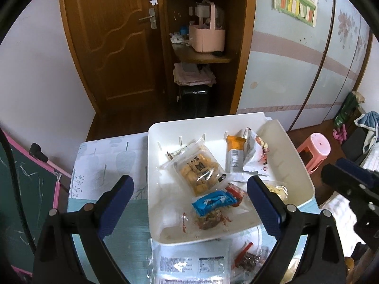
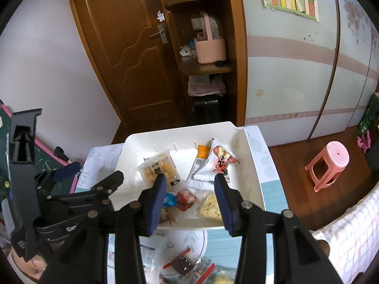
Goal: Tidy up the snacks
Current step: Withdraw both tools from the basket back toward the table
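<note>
You are holding both grippers above a white bin (image 1: 300,165) sitting on a patterned table (image 1: 104,165), with snacks lying loose inside it. Your left gripper (image 1: 189,203) is hanging with its fingers spread wide and nothing between them. Your right gripper (image 2: 189,201) is hovering with its fingers partly apart, gripping nothing. In the bin, a clear pack of yellow puffs (image 1: 199,168) is lying near the centre, a blue wrapper (image 1: 213,202) just nearer, and an orange-topped packet (image 1: 233,156) leaning at the far right. More packets (image 1: 189,264) are lying on the table at the near edge.
</note>
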The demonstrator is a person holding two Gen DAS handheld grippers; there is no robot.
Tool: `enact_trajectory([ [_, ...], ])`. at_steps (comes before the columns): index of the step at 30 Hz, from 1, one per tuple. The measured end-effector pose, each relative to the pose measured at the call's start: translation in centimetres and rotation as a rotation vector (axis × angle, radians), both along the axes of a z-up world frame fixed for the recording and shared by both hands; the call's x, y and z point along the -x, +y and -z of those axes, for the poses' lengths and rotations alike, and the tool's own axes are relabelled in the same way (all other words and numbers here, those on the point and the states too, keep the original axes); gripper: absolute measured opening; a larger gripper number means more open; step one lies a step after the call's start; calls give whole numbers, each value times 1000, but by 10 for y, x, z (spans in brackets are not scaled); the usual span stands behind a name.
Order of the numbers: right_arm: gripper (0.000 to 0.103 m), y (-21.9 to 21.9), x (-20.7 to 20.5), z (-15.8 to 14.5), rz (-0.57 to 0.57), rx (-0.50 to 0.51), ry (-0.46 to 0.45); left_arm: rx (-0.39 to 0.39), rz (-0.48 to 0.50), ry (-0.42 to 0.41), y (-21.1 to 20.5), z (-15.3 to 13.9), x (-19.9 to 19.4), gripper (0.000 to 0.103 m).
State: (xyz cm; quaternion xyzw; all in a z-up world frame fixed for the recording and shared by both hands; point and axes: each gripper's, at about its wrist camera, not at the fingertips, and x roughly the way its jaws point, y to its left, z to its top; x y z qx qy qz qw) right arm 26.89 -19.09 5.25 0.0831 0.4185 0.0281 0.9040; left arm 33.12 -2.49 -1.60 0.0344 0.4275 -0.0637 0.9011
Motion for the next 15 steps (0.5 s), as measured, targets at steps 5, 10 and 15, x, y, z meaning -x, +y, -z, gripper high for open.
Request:
enact_trajectory([
  [5, 43, 4, 18, -10, -10, -3, -12, 9, 15, -30, 3, -18, 25, 96],
  [10, 43, 10, 38, -24, -24, -6, -34, -14, 36, -80, 0, -37, 55, 96],
  [15, 43, 14, 59, -38, -35, -3, -63, -4, 55, -109, 3, -53, 80, 96],
])
